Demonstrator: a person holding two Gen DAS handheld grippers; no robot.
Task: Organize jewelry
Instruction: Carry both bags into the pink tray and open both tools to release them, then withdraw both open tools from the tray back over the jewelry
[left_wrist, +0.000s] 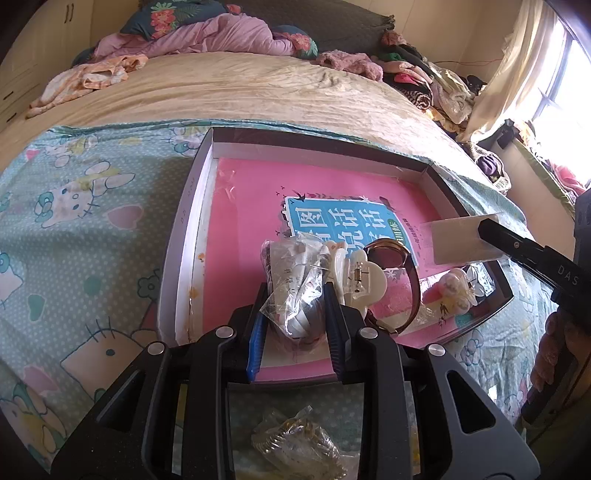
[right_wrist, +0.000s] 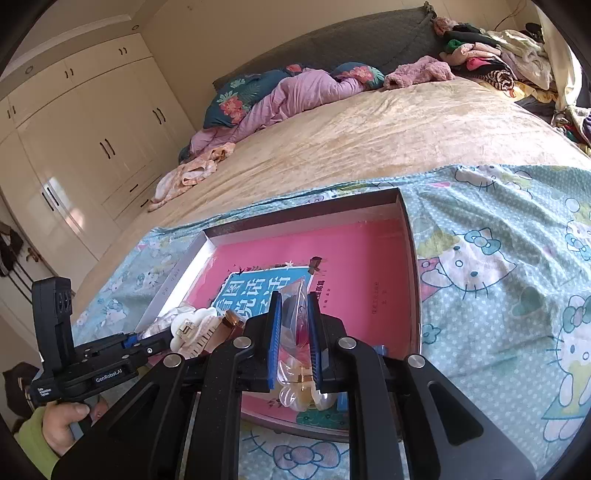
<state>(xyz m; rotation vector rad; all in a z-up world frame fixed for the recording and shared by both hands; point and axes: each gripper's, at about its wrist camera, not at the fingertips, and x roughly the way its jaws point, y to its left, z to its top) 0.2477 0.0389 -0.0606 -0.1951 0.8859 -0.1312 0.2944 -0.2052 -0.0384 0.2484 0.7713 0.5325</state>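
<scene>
Bedroom light falls across the bed and its cartoon sheet, where a shallow box lid lined in pink serves as my tray. My left claw is clamped on a crinkled plastic packet just over the tray's near edge; my right claw pinches a clear sleeve with a flower clip at its bottom end. Both bags seem light, limp and slippery, so I judge a grip across the bulky middle safest. Beside the left claw lie a white hair claw clip and a brown bangle; another packet waits on the sheet.
</scene>
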